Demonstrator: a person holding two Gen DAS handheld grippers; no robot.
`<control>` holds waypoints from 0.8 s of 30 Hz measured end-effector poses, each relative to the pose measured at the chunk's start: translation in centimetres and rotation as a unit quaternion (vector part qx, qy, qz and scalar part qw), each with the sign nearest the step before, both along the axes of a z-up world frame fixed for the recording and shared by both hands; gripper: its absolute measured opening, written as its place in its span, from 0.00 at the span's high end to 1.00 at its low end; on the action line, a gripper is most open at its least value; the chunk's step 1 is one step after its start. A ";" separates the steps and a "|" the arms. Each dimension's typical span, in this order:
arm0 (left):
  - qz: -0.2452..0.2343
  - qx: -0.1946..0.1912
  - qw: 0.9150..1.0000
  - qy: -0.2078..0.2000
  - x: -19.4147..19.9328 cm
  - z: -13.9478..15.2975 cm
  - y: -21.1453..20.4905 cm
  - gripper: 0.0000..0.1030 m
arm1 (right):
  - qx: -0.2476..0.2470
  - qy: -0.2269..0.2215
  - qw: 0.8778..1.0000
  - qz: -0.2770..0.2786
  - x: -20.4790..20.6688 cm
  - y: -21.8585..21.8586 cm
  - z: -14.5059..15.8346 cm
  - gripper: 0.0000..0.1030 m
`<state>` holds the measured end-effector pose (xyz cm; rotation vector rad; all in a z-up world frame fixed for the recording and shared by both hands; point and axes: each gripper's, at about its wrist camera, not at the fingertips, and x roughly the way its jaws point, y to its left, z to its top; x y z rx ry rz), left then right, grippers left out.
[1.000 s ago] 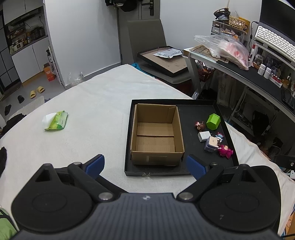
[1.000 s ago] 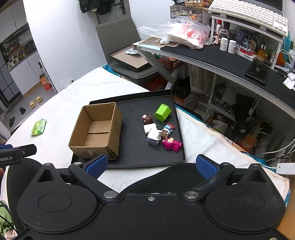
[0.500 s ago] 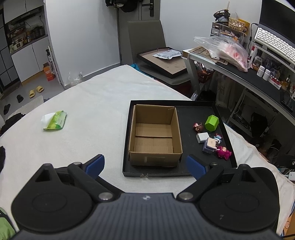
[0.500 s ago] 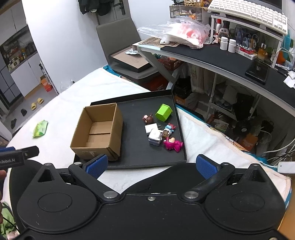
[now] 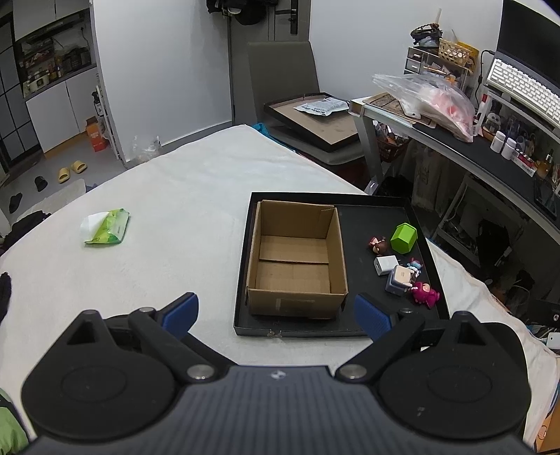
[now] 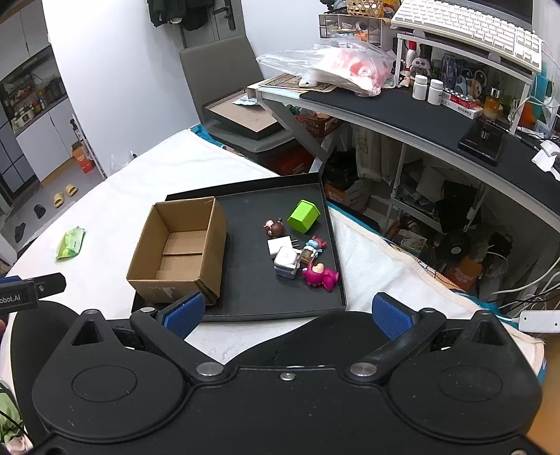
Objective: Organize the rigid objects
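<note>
A black tray (image 5: 353,327) (image 6: 245,311) lies on the white-covered table. An empty open cardboard box (image 5: 297,259) (image 6: 182,252) stands in its left half. To the box's right lie a green block (image 5: 403,238) (image 6: 303,216), a brown figurine (image 5: 377,245) (image 6: 274,227), a white charger (image 5: 385,265) (image 6: 280,245), a grey-white cube (image 5: 399,280) (image 6: 287,261), a blue figurine (image 6: 314,245) and a pink figurine (image 5: 425,294) (image 6: 320,275). My left gripper (image 5: 276,315) and right gripper (image 6: 287,311) are open and empty, held back above the tray's near edge.
A green tissue pack (image 5: 105,225) (image 6: 70,242) lies on the table at the left. A desk with a keyboard (image 6: 469,28), bottles and a plastic bag (image 5: 427,99) stands to the right. A chair with a tray (image 5: 315,119) stands beyond the table.
Both grippers have drawn back and up a little, so the tray and box look slightly smaller and farther. Nothing on the tray has moved.
</note>
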<state>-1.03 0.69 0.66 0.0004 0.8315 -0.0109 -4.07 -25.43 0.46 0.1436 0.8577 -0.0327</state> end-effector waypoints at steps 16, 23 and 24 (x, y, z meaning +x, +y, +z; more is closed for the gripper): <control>0.003 -0.011 1.000 0.001 0.4 -0.6 0.3 0.08 | -0.009 0.004 1.000 -0.007 0.2 0.1 -0.3 0.00; 0.002 -0.011 1.000 0.011 1.5 -1.4 0.6 0.08 | -0.010 0.007 1.000 -0.013 0.7 0.6 -0.9 0.00; 0.003 -0.011 1.000 0.013 1.7 -1.5 0.7 0.08 | -0.011 0.007 1.000 -0.014 0.8 0.6 -1.0 0.00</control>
